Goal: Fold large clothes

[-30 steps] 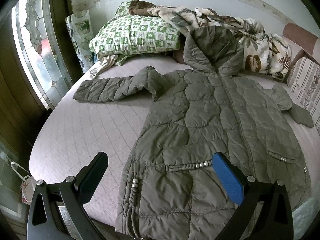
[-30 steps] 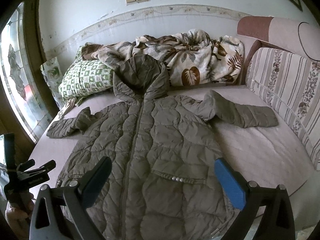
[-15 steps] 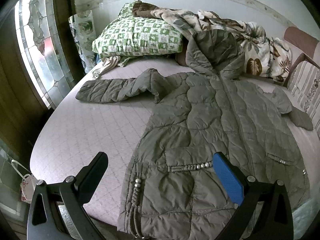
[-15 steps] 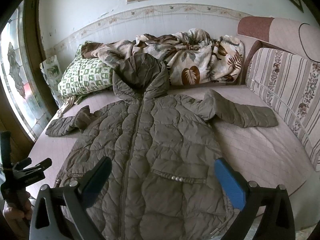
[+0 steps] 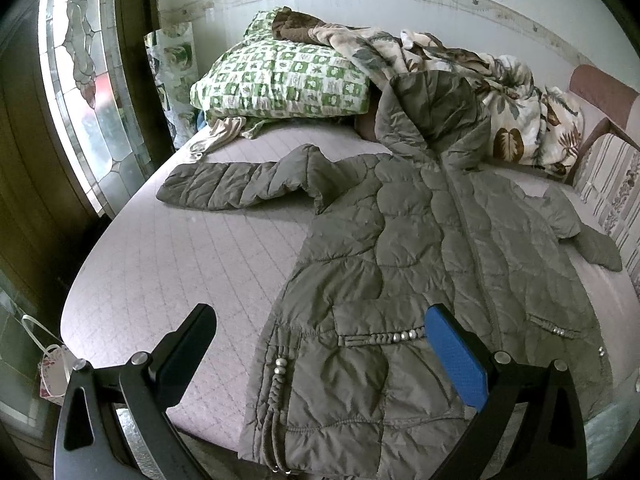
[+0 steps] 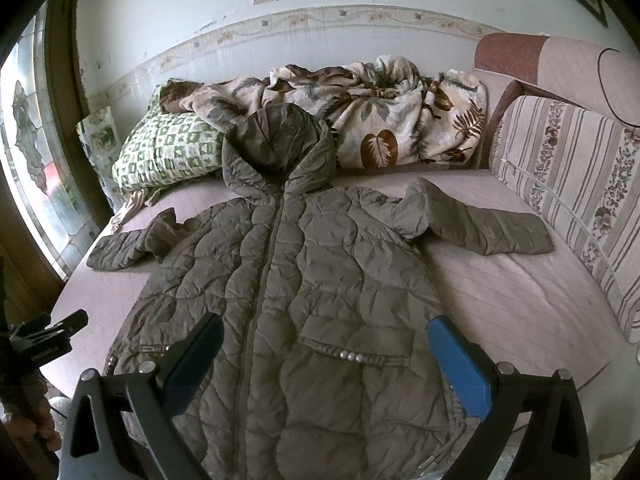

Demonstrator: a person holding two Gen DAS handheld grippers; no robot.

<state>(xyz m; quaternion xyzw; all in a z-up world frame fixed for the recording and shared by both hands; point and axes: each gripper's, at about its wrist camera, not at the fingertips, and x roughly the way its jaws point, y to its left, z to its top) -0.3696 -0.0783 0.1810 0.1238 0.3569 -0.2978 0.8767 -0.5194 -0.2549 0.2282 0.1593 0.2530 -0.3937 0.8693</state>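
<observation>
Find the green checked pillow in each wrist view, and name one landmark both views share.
Left wrist view: green checked pillow upper centre-left, beside the window.
Right wrist view: green checked pillow left of centre, left of the coat's hood.
Shared landmark: the coat's hood, against the leaf-print blanket.

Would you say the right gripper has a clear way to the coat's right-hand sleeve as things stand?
Probably yes. The right gripper is open and empty above the coat hem, and the sleeve lies flat on the bed with nothing on it or between. It is further up the bed, so it needs a forward reach.
</observation>
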